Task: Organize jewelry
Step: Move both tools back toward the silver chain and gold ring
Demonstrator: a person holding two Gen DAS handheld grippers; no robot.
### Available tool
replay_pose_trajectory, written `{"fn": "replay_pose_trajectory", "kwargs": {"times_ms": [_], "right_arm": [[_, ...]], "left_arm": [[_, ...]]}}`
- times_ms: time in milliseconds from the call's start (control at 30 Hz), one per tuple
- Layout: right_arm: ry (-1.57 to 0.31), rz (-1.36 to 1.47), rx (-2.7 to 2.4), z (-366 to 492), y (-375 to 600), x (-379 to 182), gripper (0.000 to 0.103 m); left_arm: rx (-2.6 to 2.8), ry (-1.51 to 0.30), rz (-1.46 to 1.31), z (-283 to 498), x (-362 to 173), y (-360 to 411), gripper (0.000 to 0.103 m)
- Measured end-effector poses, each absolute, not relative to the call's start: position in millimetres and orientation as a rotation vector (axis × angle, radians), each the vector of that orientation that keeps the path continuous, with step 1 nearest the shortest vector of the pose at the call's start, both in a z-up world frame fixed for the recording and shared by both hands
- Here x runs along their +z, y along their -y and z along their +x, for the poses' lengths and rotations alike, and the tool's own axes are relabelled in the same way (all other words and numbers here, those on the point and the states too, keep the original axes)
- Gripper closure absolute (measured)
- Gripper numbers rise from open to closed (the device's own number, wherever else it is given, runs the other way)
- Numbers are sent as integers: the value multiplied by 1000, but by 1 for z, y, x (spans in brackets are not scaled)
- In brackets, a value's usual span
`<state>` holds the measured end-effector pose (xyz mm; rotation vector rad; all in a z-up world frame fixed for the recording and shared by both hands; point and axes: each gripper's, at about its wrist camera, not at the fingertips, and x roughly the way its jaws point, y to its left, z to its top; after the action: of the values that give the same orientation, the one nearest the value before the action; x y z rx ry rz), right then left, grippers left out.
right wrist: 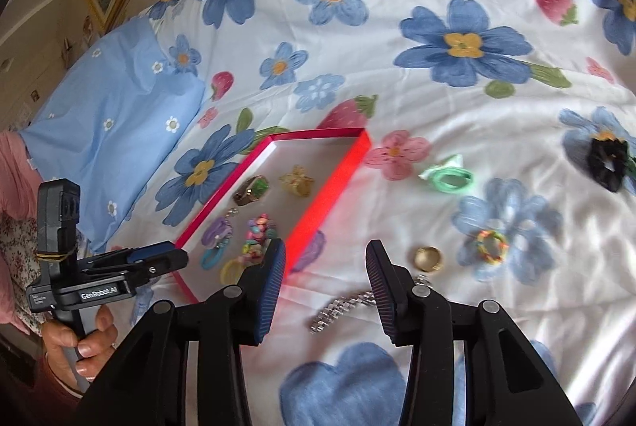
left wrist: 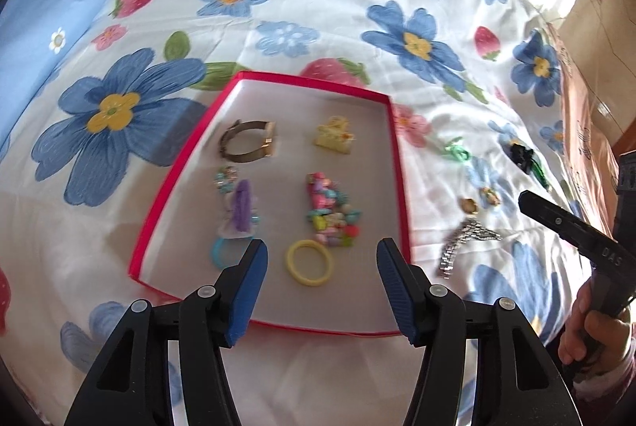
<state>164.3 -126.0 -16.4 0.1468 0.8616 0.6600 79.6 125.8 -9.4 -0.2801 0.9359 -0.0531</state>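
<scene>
A red-rimmed box (left wrist: 398, 163) (right wrist: 330, 187) with a white floor lies on the floral bedspread. It holds a bangle watch (left wrist: 248, 140), a yellow clip (left wrist: 334, 134), a purple hair tie (left wrist: 240, 207), a bead bracelet (left wrist: 332, 215) and a yellow ring band (left wrist: 309, 262). My left gripper (left wrist: 321, 291) is open and empty above the box's near edge. My right gripper (right wrist: 325, 291) is open and empty, just above a silver chain bracelet (right wrist: 342, 308) (left wrist: 461, 243) on the bedspread right of the box.
On the bedspread right of the box lie a gold ring (right wrist: 427, 259), a small colourful bead ring (right wrist: 492, 247), a green hair tie (right wrist: 451, 176) and a black scrunchie (right wrist: 608, 157). A blue pillow (right wrist: 107, 132) lies at the left.
</scene>
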Motion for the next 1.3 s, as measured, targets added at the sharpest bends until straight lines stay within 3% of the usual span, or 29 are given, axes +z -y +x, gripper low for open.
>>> {"fn": "replay_pose_trajectory", "kwargs": {"times_ms": [733, 1300], "right_arm": [[-891, 160, 518, 156, 201, -41, 57], [-982, 57, 610, 207, 144, -73, 59]], "left_arm": [[-229, -1001, -136, 110, -18, -38, 46], [-245, -1049, -107, 123, -38, -17, 46]]}}
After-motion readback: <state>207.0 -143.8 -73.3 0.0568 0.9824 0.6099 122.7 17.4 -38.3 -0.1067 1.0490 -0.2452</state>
